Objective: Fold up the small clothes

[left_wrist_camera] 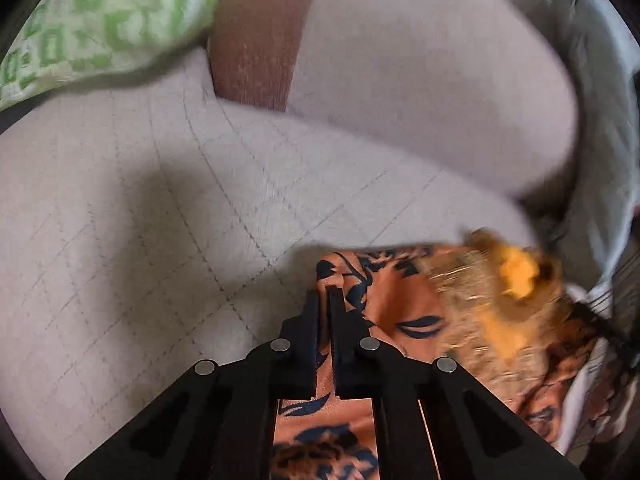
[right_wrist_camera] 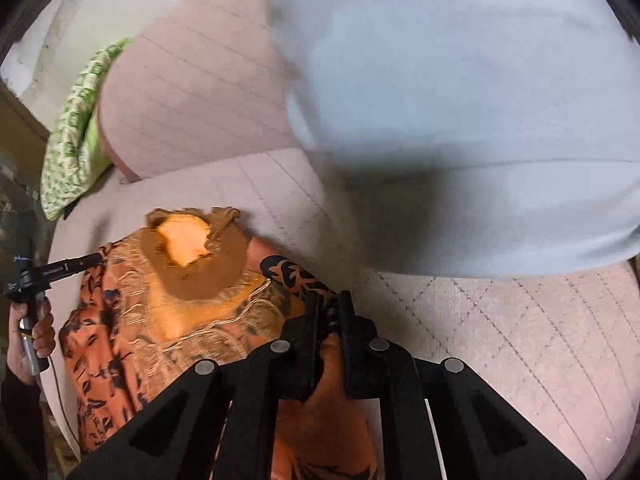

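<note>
A small orange garment [left_wrist_camera: 396,312] with a black leaf print and a gold embroidered neck panel lies on a quilted beige sofa seat [left_wrist_camera: 140,208]. My left gripper [left_wrist_camera: 325,294] is shut on the garment's cloth at one edge. In the right wrist view the garment [right_wrist_camera: 184,292] spreads to the left, its neck opening [right_wrist_camera: 184,246] facing up. My right gripper [right_wrist_camera: 331,300] is shut on the printed cloth at the garment's right edge. The left gripper [right_wrist_camera: 94,258] shows there at far left, pinching the other edge.
A green patterned cushion [left_wrist_camera: 100,20] [right_wrist_camera: 76,136] lies at the sofa's back corner. A beige back cushion [left_wrist_camera: 420,80] rises behind the seat. A pale grey-white cloth [right_wrist_camera: 460,100] covers the sofa at right. The person's hand [right_wrist_camera: 34,332] holds the left gripper handle.
</note>
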{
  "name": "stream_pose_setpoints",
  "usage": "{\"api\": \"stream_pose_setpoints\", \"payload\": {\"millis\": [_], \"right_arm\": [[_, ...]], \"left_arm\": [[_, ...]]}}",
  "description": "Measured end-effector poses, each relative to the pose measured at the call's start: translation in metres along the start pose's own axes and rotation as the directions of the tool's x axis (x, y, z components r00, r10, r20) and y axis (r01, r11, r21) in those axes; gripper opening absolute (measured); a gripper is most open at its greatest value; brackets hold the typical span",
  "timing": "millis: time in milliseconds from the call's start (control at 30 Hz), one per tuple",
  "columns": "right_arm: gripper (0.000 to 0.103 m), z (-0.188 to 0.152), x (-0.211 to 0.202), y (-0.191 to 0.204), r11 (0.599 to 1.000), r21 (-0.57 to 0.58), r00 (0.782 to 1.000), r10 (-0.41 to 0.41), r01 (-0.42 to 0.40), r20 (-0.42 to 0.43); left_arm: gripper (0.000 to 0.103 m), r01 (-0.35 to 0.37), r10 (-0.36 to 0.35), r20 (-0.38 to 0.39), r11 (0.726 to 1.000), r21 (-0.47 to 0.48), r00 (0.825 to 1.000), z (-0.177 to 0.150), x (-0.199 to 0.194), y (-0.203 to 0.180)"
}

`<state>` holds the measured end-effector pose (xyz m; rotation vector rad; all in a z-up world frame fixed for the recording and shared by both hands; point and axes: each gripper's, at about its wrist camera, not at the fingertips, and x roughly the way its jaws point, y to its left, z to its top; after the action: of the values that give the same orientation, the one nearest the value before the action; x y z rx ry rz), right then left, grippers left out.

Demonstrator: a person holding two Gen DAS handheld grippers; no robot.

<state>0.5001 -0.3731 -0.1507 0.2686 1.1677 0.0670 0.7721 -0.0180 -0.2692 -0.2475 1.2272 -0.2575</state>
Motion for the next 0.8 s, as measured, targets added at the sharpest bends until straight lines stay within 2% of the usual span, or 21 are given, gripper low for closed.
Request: {"api": "stream_pose_setpoints", "payload": {"millis": [100, 133, 200, 267, 367, 433, 467, 533, 600, 633, 700, 733, 800], "right_arm": [[0.008, -0.004, -0.033, 0.002, 0.999, 0.001, 0.997, 0.049, -0.049, 0.064], [0.008, -0.004, -0.043, 0.004, 0.998, -0.003, 0.995, 0.058, -0.058, 0.081], [0.008, -0.012, -0.067, 0.010, 0.997, -0.017, 0.989, 0.079, -0.078, 0.123], [0.008, -0.033, -0.104, 0.017, 0.993, -0.040, 0.977, 0.112, -0.107, 0.180], [0.008, -0.078, -0.163, 0.026, 0.987, -0.062, 0.952, 0.156, -0.145, 0.264], [0.008, -0.122, -0.198, 0.027, 0.985, -0.070, 0.935, 0.172, -0.158, 0.309], [0.008, -0.147, -0.213, 0.029, 0.984, -0.075, 0.929, 0.179, -0.163, 0.324], [0.008, -0.190, -0.234, 0.030, 0.984, -0.063, 0.924, 0.181, -0.170, 0.338], [0.008, -0.221, -0.236, 0.031, 0.983, -0.038, 0.933, 0.184, -0.181, 0.311], [0.008, -0.241, -0.233, 0.030, 0.983, -0.021, 0.939, 0.182, -0.184, 0.291], [0.008, -0.273, -0.217, 0.027, 0.985, 0.046, 0.962, 0.152, -0.167, 0.229], [0.008, -0.283, -0.210, 0.027, 0.987, 0.066, 0.971, 0.129, -0.145, 0.201], [0.008, -0.301, -0.188, 0.025, 0.990, 0.117, 0.988, 0.065, -0.082, 0.139]], "left_arm": [[0.003, 0.093, -0.093, 0.097, 0.996, 0.003, 0.991, -0.009, -0.047, 0.001], [0.003, 0.127, -0.128, 0.135, 0.992, 0.015, 0.982, -0.015, -0.070, -0.001], [0.003, 0.132, -0.138, 0.186, 0.990, 0.047, 0.973, -0.028, -0.102, -0.004], [0.003, 0.193, -0.203, 0.257, 0.979, 0.067, 0.945, -0.053, -0.146, -0.001], [0.003, 0.223, -0.258, 0.351, 0.965, 0.136, 0.900, -0.106, -0.206, 0.003], [0.003, 0.224, -0.272, 0.385, 0.960, 0.167, 0.882, -0.148, -0.238, 0.012], [0.003, 0.215, -0.266, 0.394, 0.962, 0.169, 0.880, -0.171, -0.251, 0.018], [0.003, 0.197, -0.239, 0.385, 0.969, 0.147, 0.891, -0.220, -0.264, 0.036], [0.003, 0.187, -0.212, 0.367, 0.977, 0.104, 0.906, -0.258, -0.263, 0.055], [0.003, 0.197, -0.206, 0.340, 0.979, 0.059, 0.918, -0.279, -0.254, 0.066], [0.003, 0.157, -0.147, 0.311, 0.988, -0.006, 0.939, -0.305, -0.243, 0.077], [0.003, 0.159, -0.135, 0.274, 0.985, -0.068, 0.952, -0.321, -0.228, 0.087], [0.004, 0.155, -0.122, 0.220, 0.978, -0.141, 0.968, -0.337, -0.211, 0.092]]}}
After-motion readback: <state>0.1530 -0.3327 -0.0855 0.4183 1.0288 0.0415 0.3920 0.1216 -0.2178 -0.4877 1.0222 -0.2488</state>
